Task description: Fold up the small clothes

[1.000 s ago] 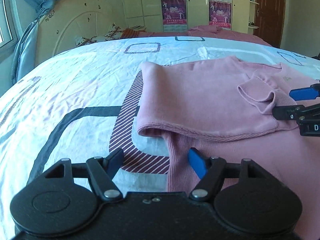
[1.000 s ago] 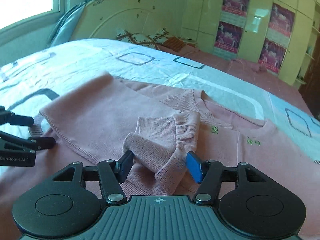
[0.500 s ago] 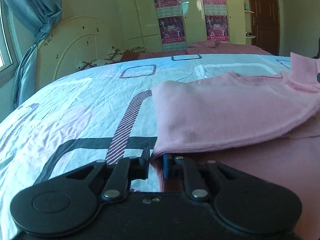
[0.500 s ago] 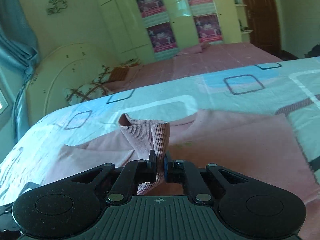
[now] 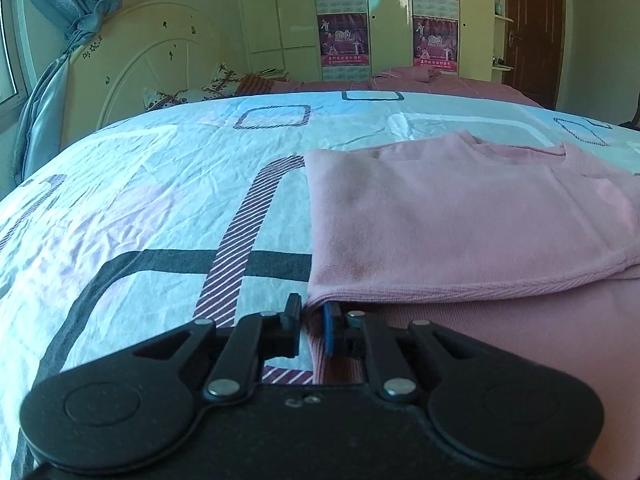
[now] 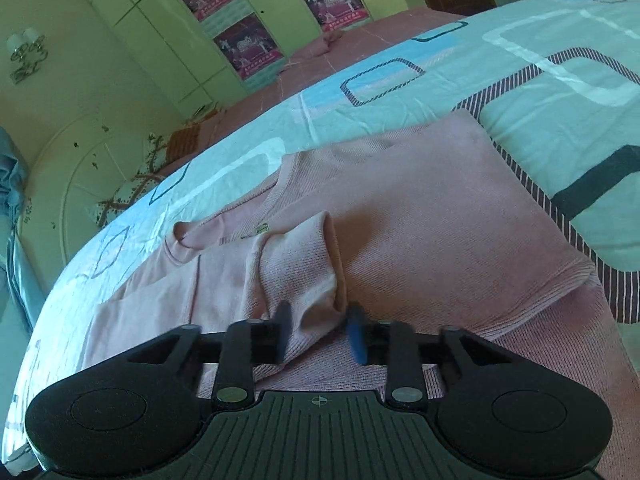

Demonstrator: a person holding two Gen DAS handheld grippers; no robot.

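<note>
Pink knitted sweater (image 5: 460, 216) lies spread on the white bedspread with dark square outlines (image 5: 152, 200), filling the right half of the left wrist frame, one side folded over the body. At the lower centre there, the left gripper (image 5: 311, 326) has its jaws nearly closed, pinching the folded edge near the hem. In the right wrist view the right gripper (image 6: 320, 330) sits at lower centre, jaws partly open, with the sweater's ribbed sleeve cuff (image 6: 304, 268) lying loose between them.
</note>
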